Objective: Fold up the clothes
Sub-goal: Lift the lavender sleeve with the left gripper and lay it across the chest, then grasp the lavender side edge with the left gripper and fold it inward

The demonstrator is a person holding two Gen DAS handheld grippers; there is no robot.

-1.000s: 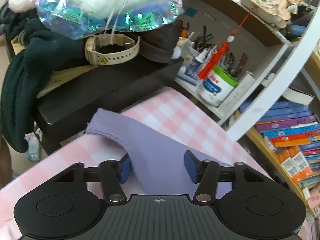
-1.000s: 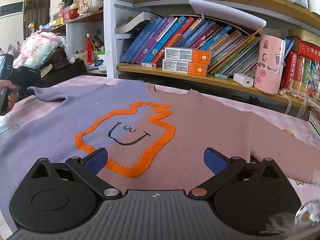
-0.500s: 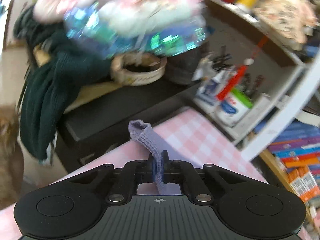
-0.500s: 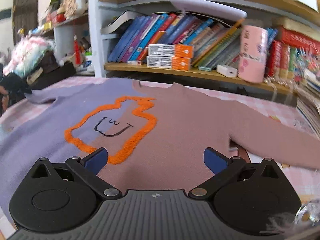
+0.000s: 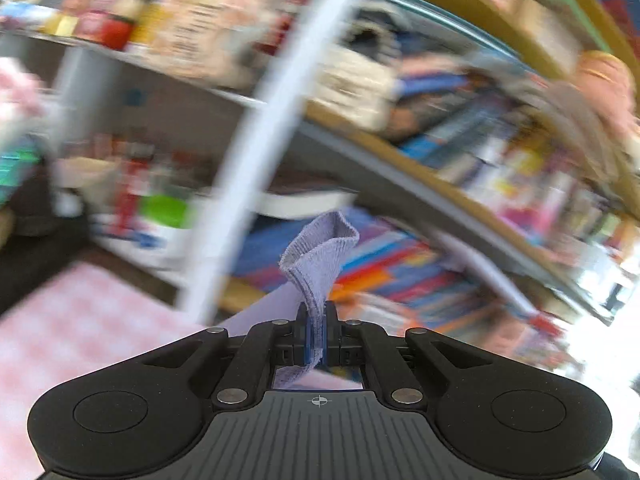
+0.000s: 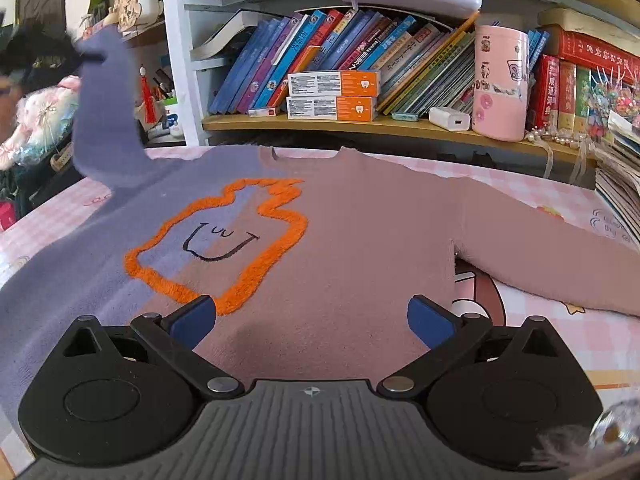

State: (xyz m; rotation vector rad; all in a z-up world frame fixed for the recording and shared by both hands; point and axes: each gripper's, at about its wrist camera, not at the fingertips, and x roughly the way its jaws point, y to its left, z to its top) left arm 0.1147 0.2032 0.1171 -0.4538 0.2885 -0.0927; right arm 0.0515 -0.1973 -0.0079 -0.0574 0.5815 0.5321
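A two-tone sweater (image 6: 340, 240), lilac on its left half and dusty pink on its right, lies spread face up on the pink checked tablecloth (image 6: 540, 188), with an orange fuzzy outline and a small drawn face on the chest. My left gripper (image 5: 316, 330) is shut on the lilac sleeve cuff (image 5: 320, 248), which sticks up past the pads. In the right wrist view that lilac sleeve (image 6: 104, 120) hangs lifted high at the far left. My right gripper (image 6: 312, 320) hovers open over the sweater's lower chest, nothing between its fingers. The pink sleeve (image 6: 560, 252) lies flat out to the right.
A bookshelf (image 6: 360, 124) full of books runs along the table's far edge, with two orange boxes (image 6: 332, 96) and a pink cup (image 6: 500, 84). A white shelf post (image 6: 180, 60) stands at the back left. Stacked books (image 6: 620, 184) crowd the right edge.
My left gripper closed on the lilac cuff and swung it up and to the right, off the table, with the view now blurred. The right gripper has barely moved.
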